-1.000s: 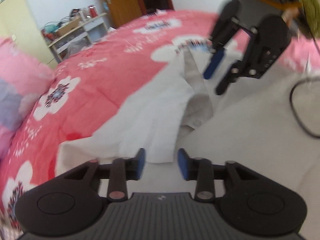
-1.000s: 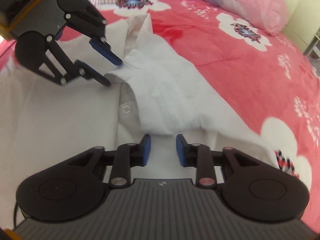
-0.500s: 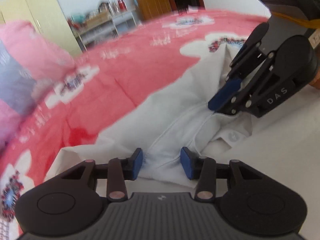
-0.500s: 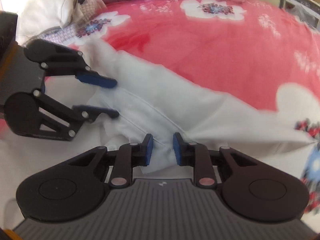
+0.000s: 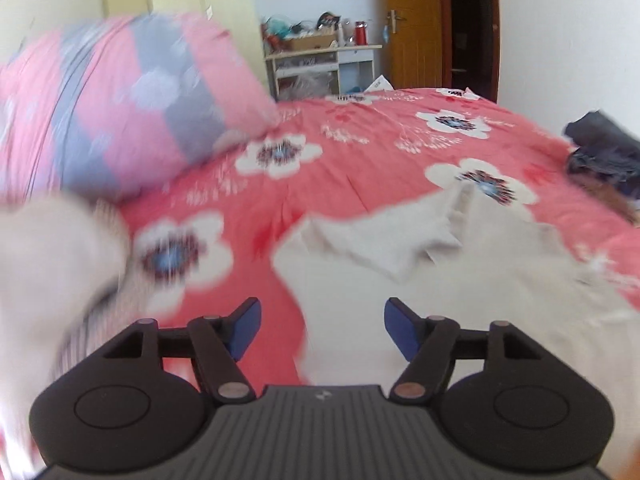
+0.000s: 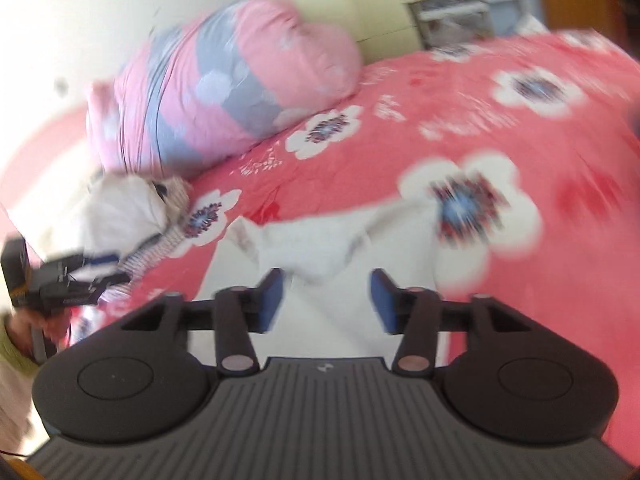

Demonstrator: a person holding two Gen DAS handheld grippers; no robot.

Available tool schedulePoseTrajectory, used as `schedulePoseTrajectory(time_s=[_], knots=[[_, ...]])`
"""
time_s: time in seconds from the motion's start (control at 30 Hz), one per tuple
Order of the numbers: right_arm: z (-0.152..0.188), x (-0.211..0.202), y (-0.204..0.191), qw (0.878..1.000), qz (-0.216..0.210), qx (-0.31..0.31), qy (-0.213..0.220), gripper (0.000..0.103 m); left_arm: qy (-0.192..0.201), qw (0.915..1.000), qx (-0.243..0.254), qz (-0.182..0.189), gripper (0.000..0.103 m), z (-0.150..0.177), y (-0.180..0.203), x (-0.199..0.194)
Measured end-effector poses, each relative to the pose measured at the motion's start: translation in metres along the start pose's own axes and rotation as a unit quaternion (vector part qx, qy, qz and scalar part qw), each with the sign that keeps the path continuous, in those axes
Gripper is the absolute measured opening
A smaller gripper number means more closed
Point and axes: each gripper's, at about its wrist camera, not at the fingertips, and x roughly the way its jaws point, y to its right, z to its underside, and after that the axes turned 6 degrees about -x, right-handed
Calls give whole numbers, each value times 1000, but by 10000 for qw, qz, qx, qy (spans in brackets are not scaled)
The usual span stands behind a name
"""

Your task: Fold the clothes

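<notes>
You have one white shirt (image 5: 460,280) spread on the red flowered bed (image 5: 360,152), one pink and grey pillow (image 5: 120,100) at the far left, one heap of pale and striped clothes (image 6: 132,216) at the left beside the shirt, and one dark bundle (image 5: 604,148) at the far right edge of the bed. Your left gripper (image 5: 322,326) sits low over the near left edge of the shirt, pointing across the bed toward the shelf unit (image 5: 320,64) and the door (image 5: 416,24); its fingers (image 5: 246,330) are wide apart and hold nothing. Your right gripper (image 6: 327,298) hovers over the shirt's near part, with the folded sleeve (image 6: 312,244) lying just beyond it; its fingers (image 6: 272,298) also stand well apart and empty. In the right wrist view your left gripper (image 6: 106,268) shows at the far left, level with the striped cloth, with your hand (image 6: 28,326) on its handle. Both views are blurred.
</notes>
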Motion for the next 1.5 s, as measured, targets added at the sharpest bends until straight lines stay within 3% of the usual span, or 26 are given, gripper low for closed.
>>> schedulePoseTrajectory(time_s=[0.17, 0.3, 0.47, 0.7, 0.87, 0.97, 1.07, 1.13, 1.2, 1.33, 1.5], knots=[[116, -48, 33, 9920, 6, 1253, -162, 54, -631, 9937, -691, 615, 69, 88, 9, -19], [170, -55, 50, 9813, 97, 1894, -322, 54, -984, 9867, -1068, 735, 63, 144, 21, -2], [195, -52, 47, 9778, -196, 2072, -228, 54, -637, 9847, -1497, 625, 61, 175, 19, -2], [231, -49, 42, 9709, -606, 2316, -97, 54, -700, 9779, -1764, 875, 57, 204, 21, -13], [254, -44, 42, 9519, -1120, 2849, 101, 53, -668, 9686, -2139, 1078, 50, 224, 24, -7], [262, -36, 35, 9451, -1349, 2974, 118, 51, -496, 9672, -2260, 1043, 45, 232, 27, -7], [272, -26, 24, 9394, -1556, 3052, 92, 49, -371, 9613, -2477, 1146, 34, 237, 24, -9], [277, -16, 17, 9360, -1691, 3088, -2, 45, -342, 9561, -2627, 1253, 23, 240, 21, -8], [280, -6, 9, 9342, -1792, 3082, -109, 42, -314, 9531, -2714, 1305, 20, 241, 20, -8], [281, 14, -7, 9319, -1972, 3029, -316, 32, -271, 9572, -2603, 1235, 16, 240, 23, -9], [279, 28, -24, 9391, -1930, 2786, -567, 15, -154, 9584, -2576, 1224, 4, 240, 25, -12]])
